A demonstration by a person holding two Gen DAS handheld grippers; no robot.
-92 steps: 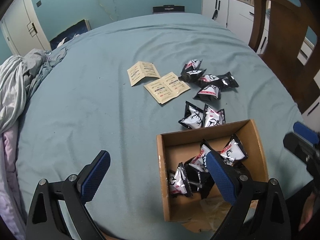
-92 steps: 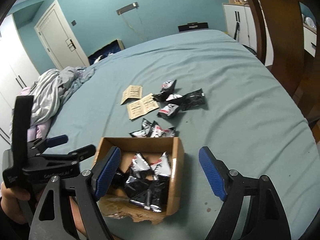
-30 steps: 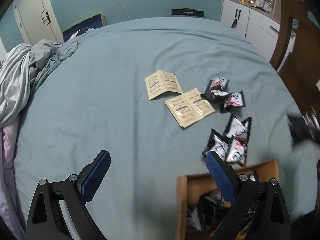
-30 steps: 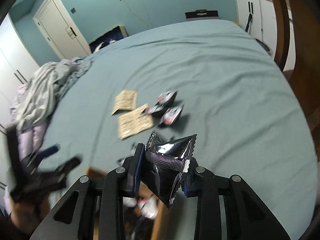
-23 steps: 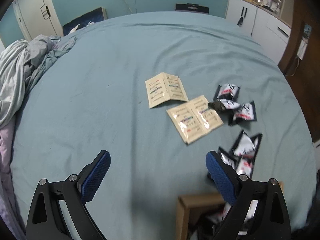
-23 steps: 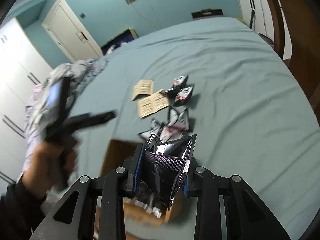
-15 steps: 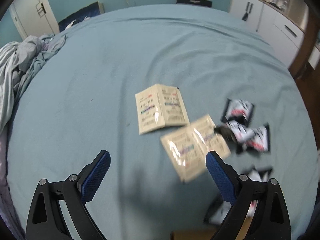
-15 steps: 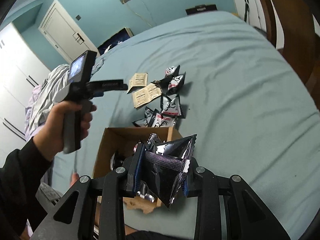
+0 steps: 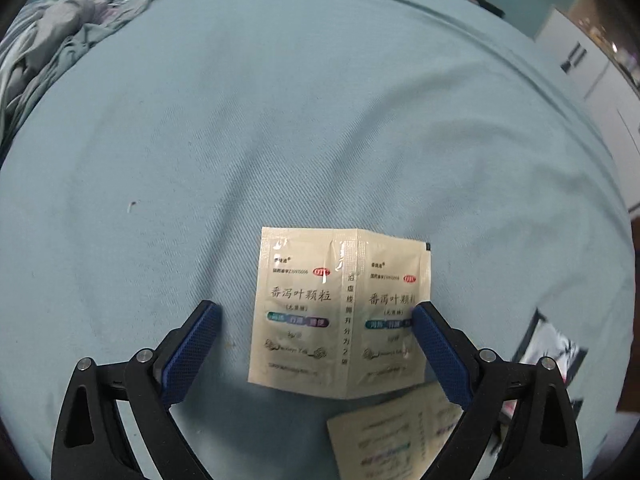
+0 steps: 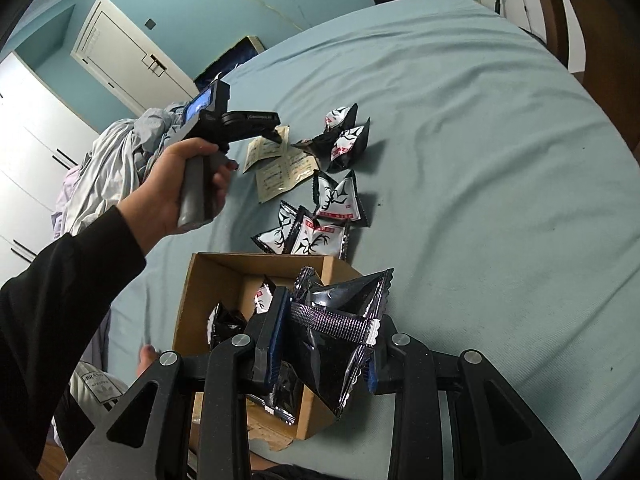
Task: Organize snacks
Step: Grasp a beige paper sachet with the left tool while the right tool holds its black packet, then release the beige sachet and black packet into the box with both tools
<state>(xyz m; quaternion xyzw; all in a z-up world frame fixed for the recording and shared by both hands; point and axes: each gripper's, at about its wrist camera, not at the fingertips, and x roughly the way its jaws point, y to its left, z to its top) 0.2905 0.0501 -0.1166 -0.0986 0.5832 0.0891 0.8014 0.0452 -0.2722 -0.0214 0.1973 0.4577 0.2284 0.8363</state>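
Observation:
My left gripper (image 9: 316, 320) is open, low over a beige double sachet (image 9: 320, 308) that lies flat on the blue sheet between its fingers. A second beige sachet (image 9: 384, 436) lies just below it. My right gripper (image 10: 324, 344) is shut on a black snack packet (image 10: 340, 344), held above the right edge of a cardboard box (image 10: 208, 284) with several black packets inside. In the right wrist view the left gripper (image 10: 276, 134) hovers at the beige sachets (image 10: 286, 172). Several black-and-white packets (image 10: 334, 196) lie on the bed beyond the box.
A blue bedsheet (image 10: 480, 160) covers the bed. Rumpled grey bedding (image 10: 116, 156) lies at the left edge. A white door (image 10: 128, 56) and white cabinets (image 9: 592, 76) stand past the bed. A brown chair (image 10: 560, 12) is at the far right.
My left gripper moved forward and down onto the beige sachet, staying open. My right gripper kept hold of the black packet and hangs over the box.

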